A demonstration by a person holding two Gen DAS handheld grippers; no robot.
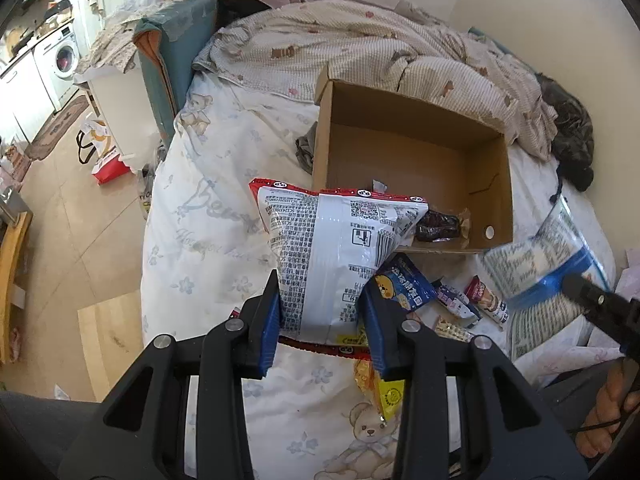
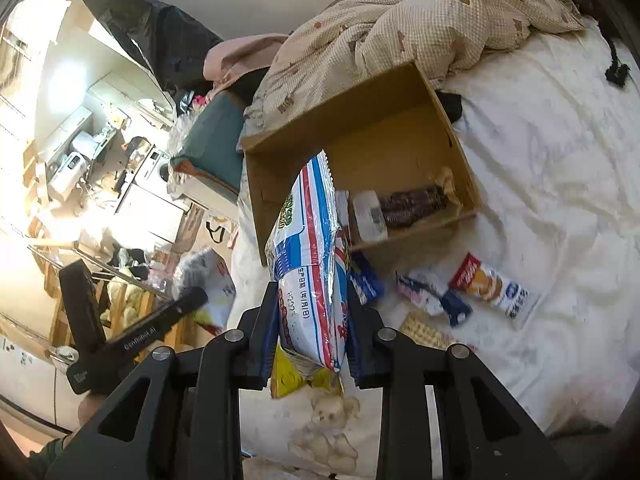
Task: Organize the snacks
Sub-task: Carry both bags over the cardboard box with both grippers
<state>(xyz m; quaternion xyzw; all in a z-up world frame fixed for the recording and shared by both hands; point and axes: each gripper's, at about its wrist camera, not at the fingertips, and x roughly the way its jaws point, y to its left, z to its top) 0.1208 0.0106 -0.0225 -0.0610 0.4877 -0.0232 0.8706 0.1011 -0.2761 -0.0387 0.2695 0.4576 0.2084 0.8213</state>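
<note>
**Both claws loaded, box ahead**

The left claw (image 1: 322,316) is clamped on the lower part of a white bag (image 1: 332,248) with a red top seam, printed back toward the camera. The grip sits low, so the bag stands up and forward. The right claw (image 2: 312,326) pinches a blue-and-red striped bag (image 2: 312,248) edge-on between its pads, which keeps the flat pack upright and slim, probably so it can slide in.

Under the claws, a yellow packet (image 1: 384,388) lies on the bear-print sheet (image 1: 200,240). At about two o'clock from the left claw, more snacks are strewn on the sheet: a blue bear packet (image 1: 404,284), a small red-and-orange pack (image 1: 486,296) and others, not yet sorted.

At twelve o'clock, the open cardboard box (image 1: 424,120) sits on the bed with its mouth toward the claws. A dark wrapped snack (image 1: 438,226) lies at its near edge. Beyond it lies a rumpled quilt (image 1: 360,44).
</note>
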